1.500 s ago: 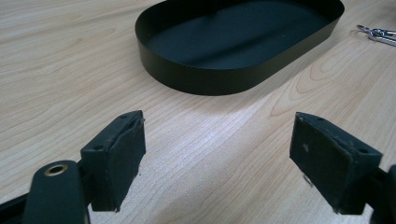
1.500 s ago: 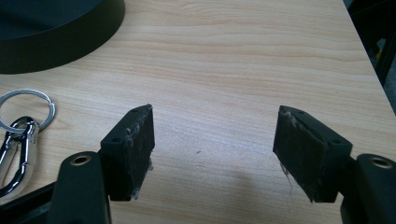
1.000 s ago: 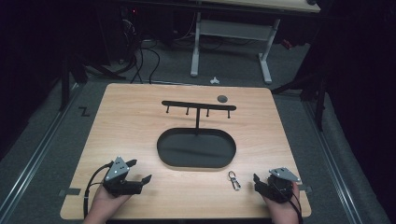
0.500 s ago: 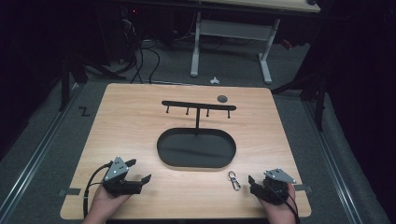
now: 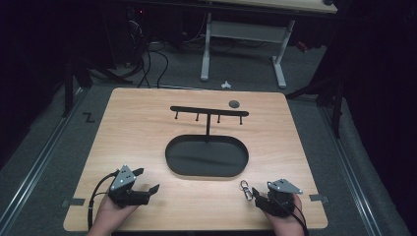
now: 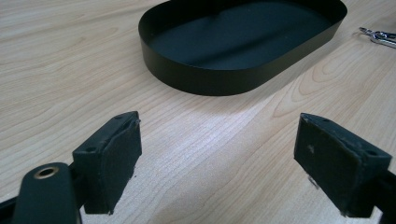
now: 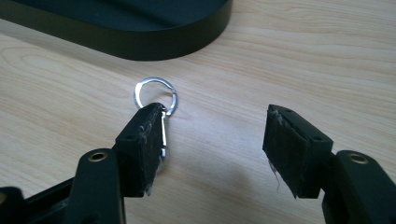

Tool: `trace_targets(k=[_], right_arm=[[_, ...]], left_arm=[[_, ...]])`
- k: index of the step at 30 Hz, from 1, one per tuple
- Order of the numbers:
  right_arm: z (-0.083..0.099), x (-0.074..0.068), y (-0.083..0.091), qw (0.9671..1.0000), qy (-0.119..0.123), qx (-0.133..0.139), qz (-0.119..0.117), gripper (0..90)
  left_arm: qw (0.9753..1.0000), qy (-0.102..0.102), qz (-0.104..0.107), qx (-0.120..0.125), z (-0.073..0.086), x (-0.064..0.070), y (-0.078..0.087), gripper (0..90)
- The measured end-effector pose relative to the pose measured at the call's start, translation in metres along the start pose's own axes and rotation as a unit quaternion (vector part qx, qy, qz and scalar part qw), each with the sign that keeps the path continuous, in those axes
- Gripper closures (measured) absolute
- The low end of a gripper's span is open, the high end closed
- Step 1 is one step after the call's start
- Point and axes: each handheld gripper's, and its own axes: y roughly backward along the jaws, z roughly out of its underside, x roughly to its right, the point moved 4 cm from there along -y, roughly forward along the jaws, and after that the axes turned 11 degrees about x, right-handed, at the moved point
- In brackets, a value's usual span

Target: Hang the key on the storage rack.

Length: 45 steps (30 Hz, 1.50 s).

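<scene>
The key ring (image 5: 245, 189) lies near the bench's (image 5: 147, 137) front edge, toward its right corner, touching one pad of the released right gripper (image 5: 260, 195). The left gripper (image 5: 147, 181) (also released) sits over bare wood. The black tray (image 5: 206, 156) mid-bench holds nothing.

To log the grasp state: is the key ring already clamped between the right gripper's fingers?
No, the right gripper is open, and the key ring lies on the table beside its left finger.
</scene>
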Motion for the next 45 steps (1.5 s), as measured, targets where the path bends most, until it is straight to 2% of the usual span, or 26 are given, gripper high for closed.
trace_targets(k=[8,15,23,26,29,36,40,45], right_arm=[[-0.001,-0.01,-0.003,0.9999,0.005,-0.004,-0.01,38.8],[-0.001,-0.014,-0.005,0.9998,0.013,-0.005,-0.014,38.0],[0.003,-0.015,-0.007,0.9997,0.012,-0.015,-0.014,34.2],[0.003,-0.015,-0.008,0.9993,0.01,-0.027,-0.024,32.7],[0.002,-0.012,-0.009,0.9984,0.016,-0.052,-0.016,32.5],[-0.003,-0.008,-0.01,0.9947,0.013,-0.099,-0.023,30.1],[-0.012,-0.01,-0.011,0.9913,0.039,-0.123,-0.027,29.7],[-0.02,-0.014,-0.015,0.9836,0.048,-0.169,-0.04,28.4]], left_arm=[[1.0,-0.001,0.003,0.003,-0.001,0.0,0.001,15.5],[1.0,-0.004,0.002,0.002,-0.001,0.0,0.001,15.5],[1.0,-0.003,0.003,0.002,-0.001,0.001,-0.001,15.5],[1.0,-0.004,0.005,-0.001,-0.001,0.001,-0.001,15.6],[1.0,-0.005,0.007,-0.004,0.0,0.003,-0.001,15.6],[0.9999,0.0,0.012,-0.002,0.001,0.003,0.0,15.7],[0.9999,0.002,0.012,-0.001,0.001,0.003,0.0,15.7],[0.9999,0.003,0.014,0.001,0.0,0.004,0.001,15.7]])
